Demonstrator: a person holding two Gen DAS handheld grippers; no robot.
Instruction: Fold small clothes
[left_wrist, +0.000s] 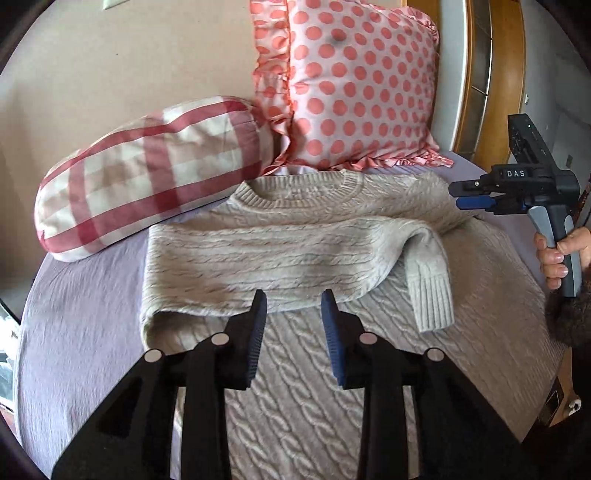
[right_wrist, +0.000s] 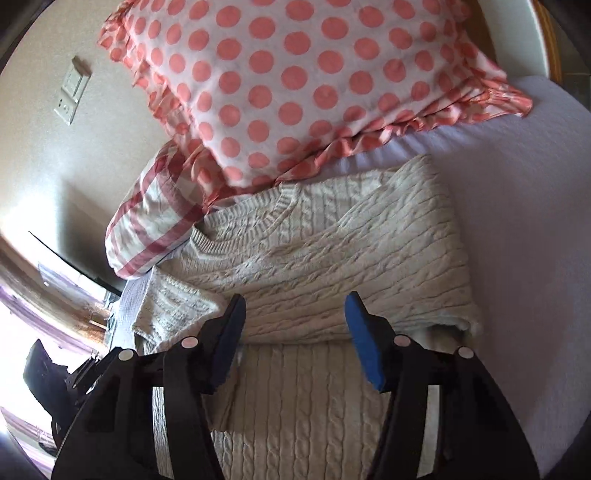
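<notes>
A beige cable-knit sweater (left_wrist: 288, 251) lies flat on the lilac bed, collar toward the pillows, both sleeves folded across its chest. One ribbed cuff (left_wrist: 432, 291) rests at the right. My left gripper (left_wrist: 293, 306) is open and empty, hovering over the sweater's middle. My right gripper (left_wrist: 461, 195) shows in the left wrist view at the far right, held by a hand, just off the sweater's right shoulder. In the right wrist view the right gripper (right_wrist: 295, 310) is open and empty above the folded sleeve (right_wrist: 332, 258).
A red-checked bolster pillow (left_wrist: 147, 173) lies at the back left, touching the sweater's shoulder. A pink polka-dot pillow (left_wrist: 354, 85) leans behind the collar. The lilac bed cover (left_wrist: 81, 325) extends left of the sweater. A wooden frame (left_wrist: 476, 74) stands at the far right.
</notes>
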